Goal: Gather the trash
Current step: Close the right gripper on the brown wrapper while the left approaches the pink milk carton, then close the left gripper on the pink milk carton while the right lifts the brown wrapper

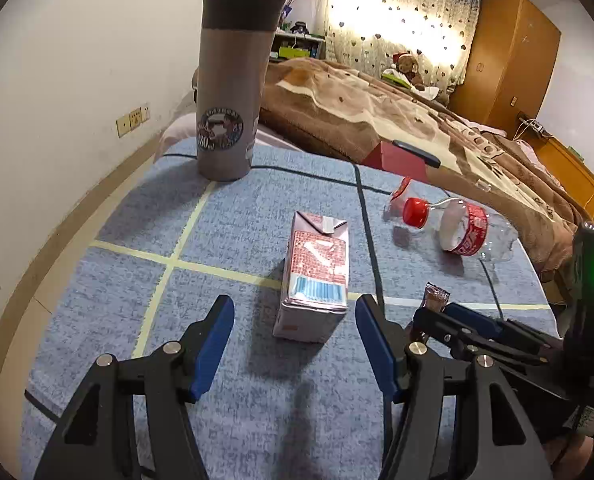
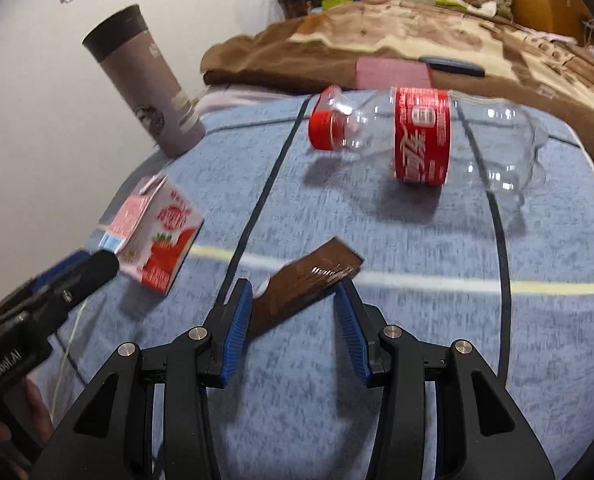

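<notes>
While the left tool [image 1: 295, 312] is spread wide with nothing in it, a pink milk carton [image 1: 315, 276] lies on the blue mat [image 1: 137, 216] just in front of it, between the two blue pads [image 1: 213, 344]. The right tool [image 2: 293, 292] is spread too, and a brown snack wrapper [image 2: 309, 280] sits between its tips; I cannot tell if the pads touch it. A clear plastic bottle [image 2: 421, 136] with a red cap and red label lies on its side farther back. A tall gray cup [image 1: 233, 84] stands upright near the wall. A brown blanket [image 1: 357, 108] covers the bed behind the mat.
</notes>
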Demonstrator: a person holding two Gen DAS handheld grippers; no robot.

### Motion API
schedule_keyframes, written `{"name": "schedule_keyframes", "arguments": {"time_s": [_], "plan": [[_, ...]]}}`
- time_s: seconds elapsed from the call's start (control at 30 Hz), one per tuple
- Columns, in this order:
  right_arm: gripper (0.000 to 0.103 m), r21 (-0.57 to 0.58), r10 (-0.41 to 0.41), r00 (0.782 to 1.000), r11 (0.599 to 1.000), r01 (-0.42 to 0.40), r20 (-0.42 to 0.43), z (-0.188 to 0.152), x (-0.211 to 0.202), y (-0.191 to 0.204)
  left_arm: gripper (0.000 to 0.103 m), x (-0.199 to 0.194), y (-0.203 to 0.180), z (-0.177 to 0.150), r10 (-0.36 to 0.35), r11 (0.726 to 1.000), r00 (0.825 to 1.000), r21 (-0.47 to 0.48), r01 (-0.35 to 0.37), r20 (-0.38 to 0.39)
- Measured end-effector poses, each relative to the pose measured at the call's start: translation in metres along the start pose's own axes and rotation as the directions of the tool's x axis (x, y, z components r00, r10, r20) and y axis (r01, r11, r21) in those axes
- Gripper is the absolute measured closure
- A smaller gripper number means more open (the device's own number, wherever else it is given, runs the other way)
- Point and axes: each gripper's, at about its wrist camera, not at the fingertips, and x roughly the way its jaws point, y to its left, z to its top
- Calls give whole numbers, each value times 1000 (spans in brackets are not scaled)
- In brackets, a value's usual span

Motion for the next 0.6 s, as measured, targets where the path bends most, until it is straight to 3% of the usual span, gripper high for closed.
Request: {"name": "schedule_keyframes", "arguments": {"time_s": [0.43,0.6], "plan": [[58,-49,-137,990,989,138,25,3,2,8,38,20,-2,5,48,998,999,36,-47,-20],[69,-60,-155,987,986,157,39,1,-1,5,38,28,0,7,53,998,998,38,-51,-37]]}}
